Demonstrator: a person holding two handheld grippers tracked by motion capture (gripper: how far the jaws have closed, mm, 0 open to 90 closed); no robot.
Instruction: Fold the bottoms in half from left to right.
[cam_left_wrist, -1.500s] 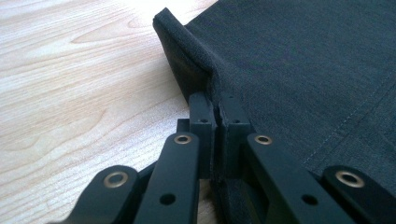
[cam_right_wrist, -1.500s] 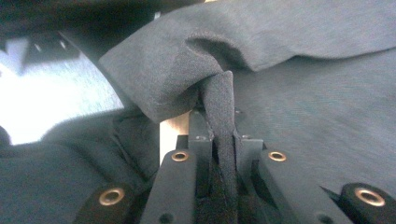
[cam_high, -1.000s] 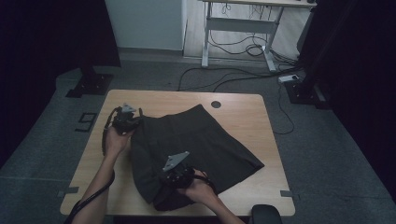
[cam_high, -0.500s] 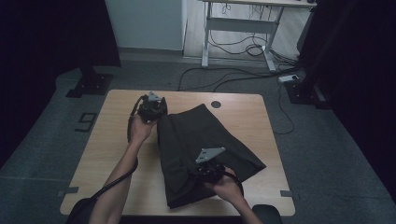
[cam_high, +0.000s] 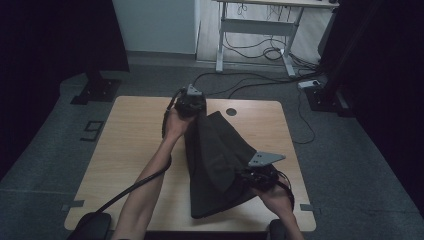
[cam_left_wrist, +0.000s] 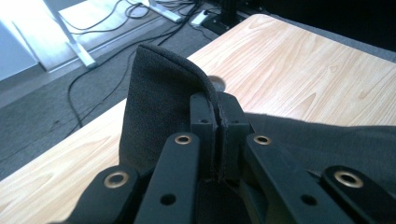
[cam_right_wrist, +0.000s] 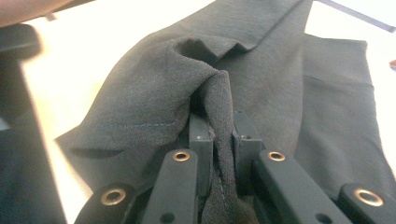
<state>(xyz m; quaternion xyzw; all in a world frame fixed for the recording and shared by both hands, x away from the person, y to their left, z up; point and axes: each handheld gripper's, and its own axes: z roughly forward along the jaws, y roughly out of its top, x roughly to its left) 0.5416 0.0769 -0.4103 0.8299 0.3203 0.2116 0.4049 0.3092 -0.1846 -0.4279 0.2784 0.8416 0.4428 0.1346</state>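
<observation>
Folding step: left hand-held gripper (cam_high: 192, 102) and right hand-held gripper (cam_high: 260, 175) both clamp the dark skirt (cam_high: 215, 160) over the table (cam_high: 130, 145); next, I judge, lay the lifted edge across evenly.

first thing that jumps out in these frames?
The dark garment draped down the middle of the wooden table, lifted into a ridge. The left gripper pinches its far edge near the table's back, and the right gripper pinches a bunched fold at the near right; both jaws are shut on the cloth.
</observation>
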